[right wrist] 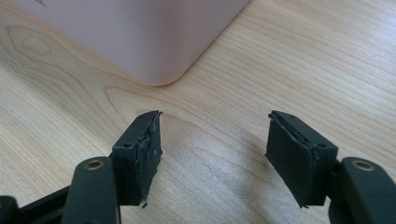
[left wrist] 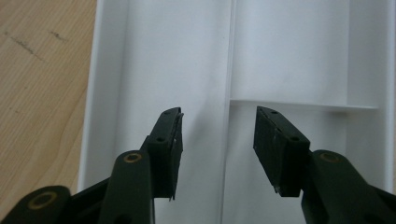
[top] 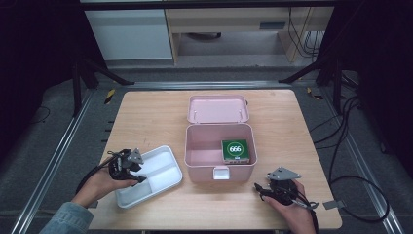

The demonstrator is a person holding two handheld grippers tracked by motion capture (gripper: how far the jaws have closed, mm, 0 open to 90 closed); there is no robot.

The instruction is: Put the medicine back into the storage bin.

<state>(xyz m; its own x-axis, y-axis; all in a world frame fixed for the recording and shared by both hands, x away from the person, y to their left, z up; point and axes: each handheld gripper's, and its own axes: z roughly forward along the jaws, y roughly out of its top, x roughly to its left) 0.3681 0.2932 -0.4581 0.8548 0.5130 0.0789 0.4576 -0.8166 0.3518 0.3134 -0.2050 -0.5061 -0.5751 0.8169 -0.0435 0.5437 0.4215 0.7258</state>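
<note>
A white tray (top: 163,157) with a divider lies at the table's front left. My left gripper (top: 140,178) hangs low over its near end. In the left gripper view the jaws (left wrist: 218,116) stand apart on either side of the tray's long raised divider (left wrist: 229,65), with a gap on each side, and the pads hold nothing. An open pink box (top: 195,146) stands mid-table with a green packet marked 666 (top: 235,150) inside at the right. My right gripper (top: 258,188) rests at the front right, open, with bare wood between its jaws (right wrist: 215,119) and the box's corner (right wrist: 140,32) just ahead.
The pink lid (top: 218,108) lies open flat behind the box. A small white latch (top: 221,172) sticks out of the box's front wall. Bare wooden table (top: 146,117) spreads at the back left and right. Cables run over the floor at the right.
</note>
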